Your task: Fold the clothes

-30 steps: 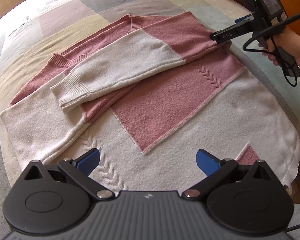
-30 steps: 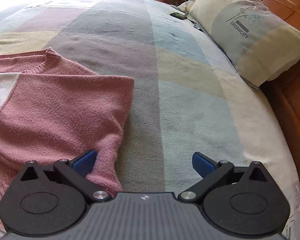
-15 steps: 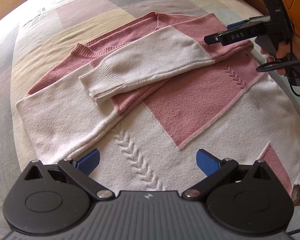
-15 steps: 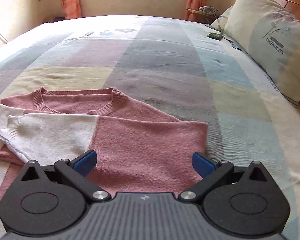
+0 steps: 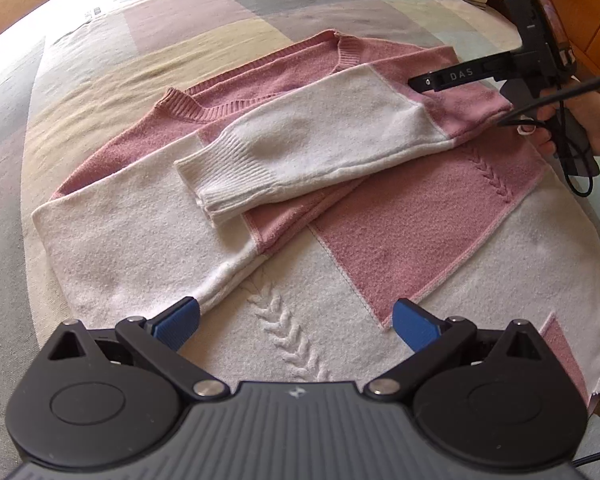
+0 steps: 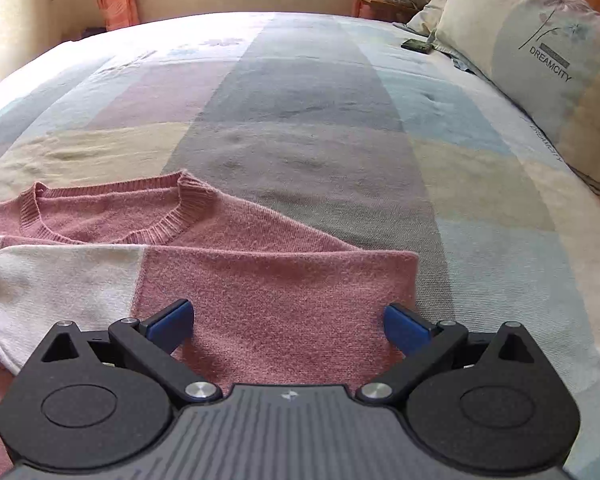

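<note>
Bright daylight washes out the far bedspread point(image 6: 260, 28), with sharp focus and strong fisheye bending at the edges.

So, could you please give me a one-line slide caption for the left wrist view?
Open left gripper above a pink-and-white knitted sweater, sleeves folded in, on a patchwork bedspread.

Wide bed point(image 6: 300, 128) under a patchwork cover of pastel blocks. Spread flat on it, a pink-and-white sweater point(image 5: 400, 232). By the headboard, a pillow point(image 6: 540, 68) and a small dark object point(image 6: 416, 45).
</note>
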`<state>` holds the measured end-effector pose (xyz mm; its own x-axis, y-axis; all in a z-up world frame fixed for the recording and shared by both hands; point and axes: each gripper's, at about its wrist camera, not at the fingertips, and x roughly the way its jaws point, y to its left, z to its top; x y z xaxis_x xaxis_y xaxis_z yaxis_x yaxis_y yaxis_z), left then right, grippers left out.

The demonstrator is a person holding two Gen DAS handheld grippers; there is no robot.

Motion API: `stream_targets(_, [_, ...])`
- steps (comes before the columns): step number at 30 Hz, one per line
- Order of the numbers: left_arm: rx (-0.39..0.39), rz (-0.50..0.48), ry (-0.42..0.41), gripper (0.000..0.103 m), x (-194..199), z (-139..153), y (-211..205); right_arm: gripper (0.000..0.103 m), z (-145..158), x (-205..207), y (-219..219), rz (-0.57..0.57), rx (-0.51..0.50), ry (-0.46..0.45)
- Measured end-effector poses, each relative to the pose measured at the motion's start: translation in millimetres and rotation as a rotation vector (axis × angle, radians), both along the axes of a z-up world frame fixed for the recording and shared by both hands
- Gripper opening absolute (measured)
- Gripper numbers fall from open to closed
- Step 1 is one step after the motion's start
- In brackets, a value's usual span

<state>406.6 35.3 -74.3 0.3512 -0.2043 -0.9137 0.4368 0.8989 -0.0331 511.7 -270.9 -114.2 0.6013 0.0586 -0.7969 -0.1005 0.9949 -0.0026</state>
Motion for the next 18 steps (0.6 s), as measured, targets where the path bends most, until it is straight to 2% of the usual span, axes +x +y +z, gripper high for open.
stream_targets(4, [-0.028,0.009,-0.051,0.102,12,9,9,0.103,17,2,-4,-0.079,0.048,0.005])
stream_targets(9, [-0.113,-0.004,-0.121,0.102,44,12,2,0.103,43,-31,12,0.008,-0.003,-0.068])
stream_targets(13, [-0.182,-0.087,-0.164,0.102,62,3,-24,0.103,31,-57,13,0.017,-0.013,-0.048])
stream_targets(15, [-0.172,-0.129,-0.162,0.102,68,-8,-34,0.103,12,-62,7,-0.009,-0.007,0.015])
stream_targets(17, [-0.138,-0.111,-0.096,0.101,78,-27,-38,0.103,4,-68,1,-0.018,-0.008,-0.006])
stream_targets(18, [-0.131,-0.110,-0.104,0.100,79,-31,-38,0.103,3,-69,0,-0.021,-0.007,-0.015])
